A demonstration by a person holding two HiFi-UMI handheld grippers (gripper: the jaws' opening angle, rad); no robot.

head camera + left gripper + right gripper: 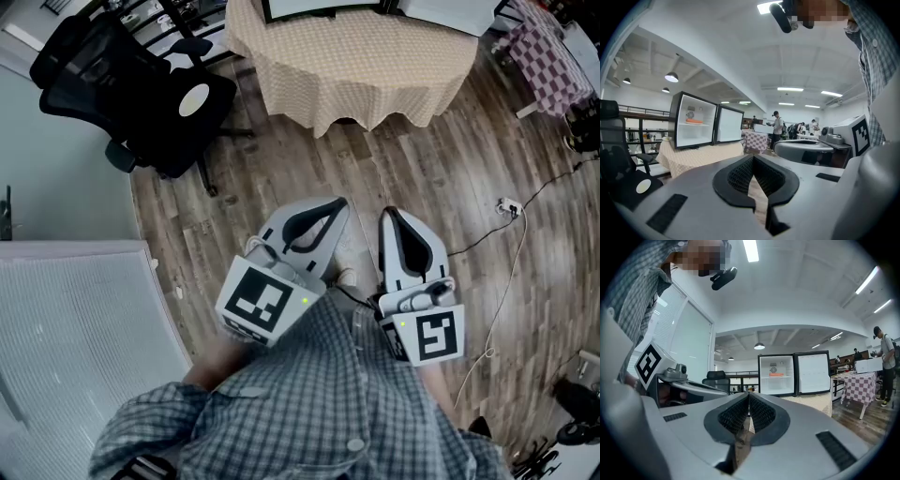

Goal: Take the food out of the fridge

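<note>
Well short of the fridge, we hold both grippers shut and empty.

Our left gripper [752, 159] and right gripper [749, 397] sit side by side close to our body, each with its jaws pressed together on nothing, which suits a stretch of bare wooden floor [441, 178] with nothing yet in reach. Both point toward the fridge [777, 391], which stands on the cloth-covered table [356, 56]. Its door [813, 372] is swung wide, so we judge no opening step is needed. The food [776, 374], an orange item, lies on the upper shelf inside, well apart from us. Walking closer looks like the next need.
</note>
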